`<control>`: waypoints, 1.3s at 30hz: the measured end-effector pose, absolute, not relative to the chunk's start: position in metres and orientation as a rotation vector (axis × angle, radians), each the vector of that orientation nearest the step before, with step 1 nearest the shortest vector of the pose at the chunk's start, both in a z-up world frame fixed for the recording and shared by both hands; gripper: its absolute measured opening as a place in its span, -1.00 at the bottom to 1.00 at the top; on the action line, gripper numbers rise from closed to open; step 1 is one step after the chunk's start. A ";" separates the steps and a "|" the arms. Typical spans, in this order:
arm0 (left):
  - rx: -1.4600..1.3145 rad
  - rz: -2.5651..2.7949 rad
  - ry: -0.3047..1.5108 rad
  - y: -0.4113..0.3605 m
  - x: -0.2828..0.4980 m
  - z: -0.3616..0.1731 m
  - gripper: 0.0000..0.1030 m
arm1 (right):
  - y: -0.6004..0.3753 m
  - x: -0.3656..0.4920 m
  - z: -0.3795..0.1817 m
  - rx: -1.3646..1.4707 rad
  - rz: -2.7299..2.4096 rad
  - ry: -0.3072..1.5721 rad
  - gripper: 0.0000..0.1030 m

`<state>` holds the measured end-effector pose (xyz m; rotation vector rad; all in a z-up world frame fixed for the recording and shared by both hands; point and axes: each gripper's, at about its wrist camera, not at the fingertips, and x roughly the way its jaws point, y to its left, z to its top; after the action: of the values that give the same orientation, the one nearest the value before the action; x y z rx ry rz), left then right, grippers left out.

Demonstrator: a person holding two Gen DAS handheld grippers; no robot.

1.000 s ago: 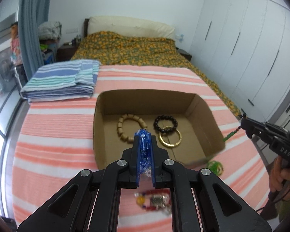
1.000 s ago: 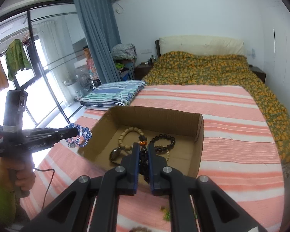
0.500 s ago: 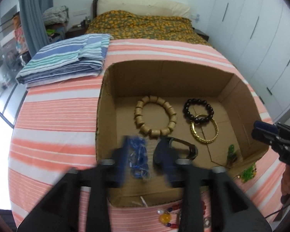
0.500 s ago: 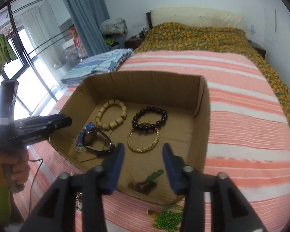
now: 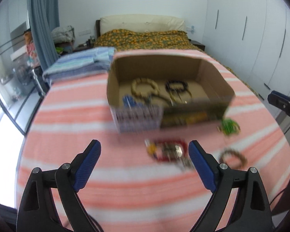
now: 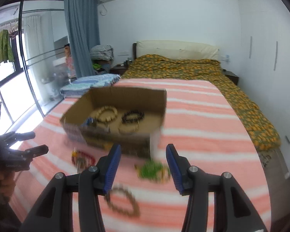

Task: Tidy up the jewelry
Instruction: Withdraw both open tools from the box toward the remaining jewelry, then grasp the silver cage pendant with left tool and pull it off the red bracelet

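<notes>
The left tongs (image 5: 145,154) stand wide apart over the striped bedspread (image 5: 87,119) and grip nothing; their jaws have just been opening. A red bead bracelet (image 5: 167,150) lies on the spread between their tips, untouched. The right tongs (image 6: 143,164) are about half open, jaws also just opening, empty — a green bead piece (image 6: 151,171) lies on the spread between their blue pads (image 6: 112,168), and a brown bead bracelet (image 6: 123,203) lies nearer the camera, just below the left pad.

The cardboard box (image 5: 212,83) sits on the bed beyond both tongs, its near wall rising between them and the jewelry inside. In it, as far as the motion blur allows: a tan wooden bead bracelet (image 5: 145,86), a dark bead bracelet (image 5: 176,86), a gold-coloured bangle just in front of that one, and a blue beaded piece (image 5: 129,100) by the near-left corner. Another dark item beside the blue one is too smeared to name.

Around the box — a folded blue striped cloth (image 5: 77,65) at its far left, an orange-patterned quilt (image 5: 143,38) and a pillow at the head of the bed. White wardrobe doors (image 5: 261,38) line the right side, with a blue curtain (image 6: 81,32) and glass doors on the left.
</notes>
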<state>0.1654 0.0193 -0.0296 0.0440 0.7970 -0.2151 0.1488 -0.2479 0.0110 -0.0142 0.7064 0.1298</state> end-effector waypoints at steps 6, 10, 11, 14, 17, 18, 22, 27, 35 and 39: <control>-0.013 -0.241 0.876 0.007 0.123 -0.076 0.80 | -0.241 0.090 -0.036 -0.033 0.062 0.761 -0.04; 0.021 -0.205 0.873 -0.002 0.112 -0.092 0.80 | -0.238 0.066 -0.062 -0.046 0.052 0.799 -0.04; 0.023 -0.204 0.870 -0.003 0.109 -0.094 0.80 | -0.238 0.062 -0.065 -0.042 0.052 0.802 -0.04; 0.007 -0.195 0.860 -0.003 0.104 -0.100 0.80 | -0.242 0.054 -0.072 -0.036 0.038 0.806 -0.04; 0.005 -0.186 0.868 -0.004 0.102 -0.107 0.80 | -0.243 0.047 -0.079 -0.024 0.030 0.809 -0.04; 0.009 -0.184 0.864 -0.004 0.103 -0.107 0.80 | -0.244 0.047 -0.080 -0.020 0.029 0.809 -0.04; 0.009 -0.179 0.878 -0.003 0.104 -0.110 0.83 | -0.240 0.046 -0.083 -0.005 0.043 0.807 -0.04; -0.011 -0.183 0.902 0.001 0.108 -0.113 0.85 | -0.231 0.051 -0.081 -0.004 0.072 0.800 -0.04; 0.025 -0.172 0.916 -0.005 0.107 -0.115 0.90 | -0.227 0.057 -0.083 0.007 0.094 0.798 -0.04; 0.022 -0.167 0.910 -0.005 0.107 -0.114 0.90 | -0.231 0.058 -0.086 0.016 0.087 0.803 -0.04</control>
<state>0.1068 -0.0046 -0.1138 0.0221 0.9105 -0.1666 0.0580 -0.2311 -0.0862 0.0161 0.8034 0.0872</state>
